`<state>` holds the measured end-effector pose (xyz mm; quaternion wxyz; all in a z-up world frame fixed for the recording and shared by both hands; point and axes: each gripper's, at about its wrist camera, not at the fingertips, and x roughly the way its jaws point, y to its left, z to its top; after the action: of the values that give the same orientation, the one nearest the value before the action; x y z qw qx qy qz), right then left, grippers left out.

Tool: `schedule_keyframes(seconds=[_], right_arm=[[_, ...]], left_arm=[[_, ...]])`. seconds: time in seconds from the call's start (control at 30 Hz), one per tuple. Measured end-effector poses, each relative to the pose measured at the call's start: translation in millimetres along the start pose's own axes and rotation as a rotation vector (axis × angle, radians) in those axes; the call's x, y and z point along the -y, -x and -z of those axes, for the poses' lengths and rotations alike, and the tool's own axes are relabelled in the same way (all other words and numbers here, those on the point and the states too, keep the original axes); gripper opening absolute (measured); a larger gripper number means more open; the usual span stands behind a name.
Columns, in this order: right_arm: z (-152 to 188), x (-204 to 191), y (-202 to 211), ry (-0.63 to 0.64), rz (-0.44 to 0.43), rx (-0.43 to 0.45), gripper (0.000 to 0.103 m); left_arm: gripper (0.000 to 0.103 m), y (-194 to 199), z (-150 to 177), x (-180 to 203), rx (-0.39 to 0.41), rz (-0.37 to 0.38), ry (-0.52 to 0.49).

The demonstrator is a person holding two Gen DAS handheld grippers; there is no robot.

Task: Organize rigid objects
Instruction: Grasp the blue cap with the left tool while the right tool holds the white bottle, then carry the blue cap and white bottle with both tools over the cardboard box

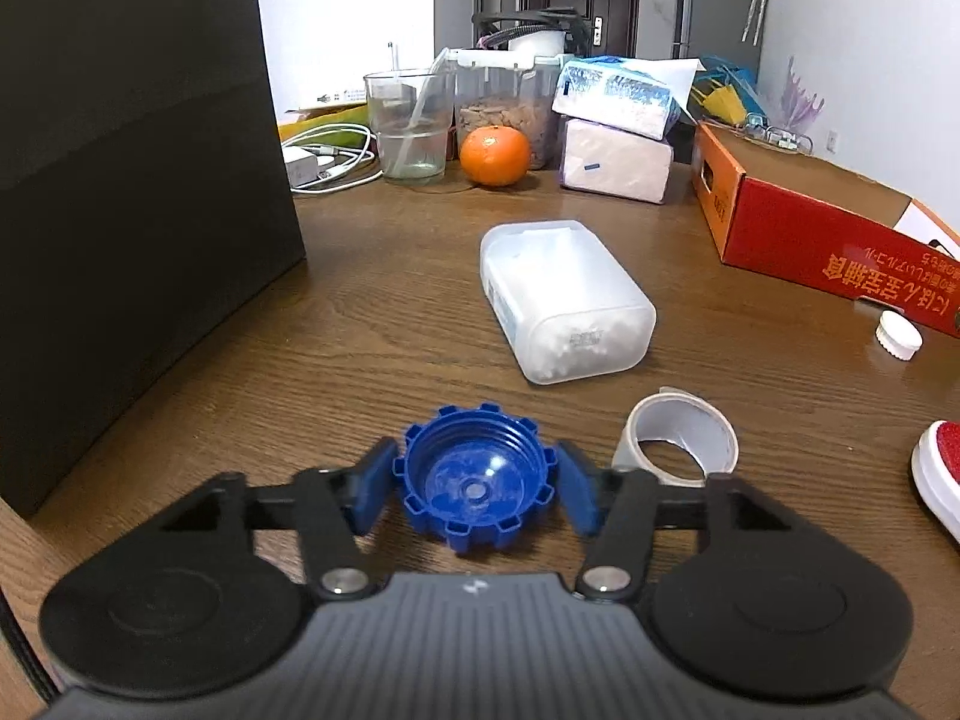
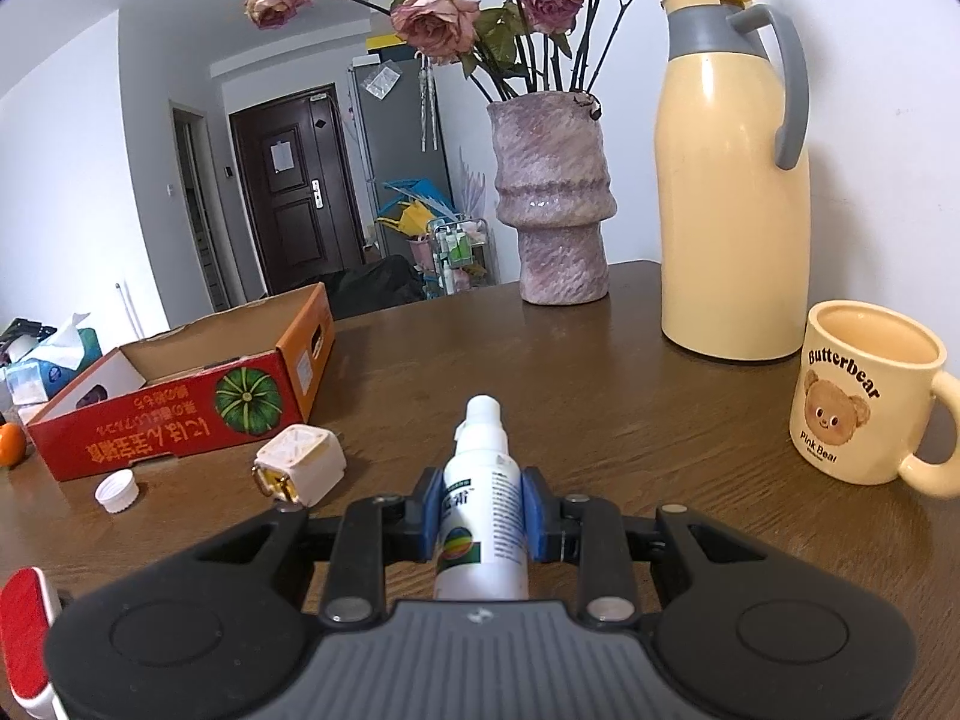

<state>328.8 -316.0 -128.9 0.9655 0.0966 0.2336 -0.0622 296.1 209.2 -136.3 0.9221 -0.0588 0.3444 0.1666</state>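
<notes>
A blue ribbed bottle cap (image 1: pixel 474 483) lies open side up on the wooden table (image 1: pixel 360 324). My left gripper (image 1: pixel 474 457) is around it, and both blue pads touch its rim, so it is shut on the cap. In the right wrist view my right gripper (image 2: pixel 482 480) is shut on a white spray bottle (image 2: pixel 480 522) with a green label. The bottle's nozzle points forward over the table, and its base is hidden behind the gripper body.
Ahead of the left gripper are a translucent cotton-swab box (image 1: pixel 564 306), a tape roll (image 1: pixel 678 438), a white cap (image 1: pixel 898 334), a red cardboard box (image 1: pixel 810 228), an orange (image 1: pixel 495 155) and a tall black box (image 1: pixel 120 180). Near the right gripper are a mug (image 2: pixel 864 396), thermos (image 2: pixel 732 180), vase (image 2: pixel 552 198) and white cube (image 2: pixel 300 462).
</notes>
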Motion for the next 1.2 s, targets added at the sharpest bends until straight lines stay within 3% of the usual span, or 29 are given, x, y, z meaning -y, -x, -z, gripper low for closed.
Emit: schedule_keyframes(seconds=[0.43, 0.63, 0.9, 1.2], right_arm=[[7, -8, 10, 0.004, -0.016, 0.002, 0.027], [8, -11, 15, 0.015, -0.017, 0.016, 0.027], [9, -12, 24, 0.010, -0.037, 0.036, 0.027], [10, -22, 33, 0.022, -0.079, 0.045, 0.027]], left_arm=[[0.055, 11, 1, -9, 0.050, -0.002, 0.041], [0.055, 19, 1, -17, 0.087, -0.065, 0.084], [0.055, 35, 3, -19, 0.141, -0.094, 0.101], [0.055, 55, 5, -11, 0.176, -0.035, 0.094]])
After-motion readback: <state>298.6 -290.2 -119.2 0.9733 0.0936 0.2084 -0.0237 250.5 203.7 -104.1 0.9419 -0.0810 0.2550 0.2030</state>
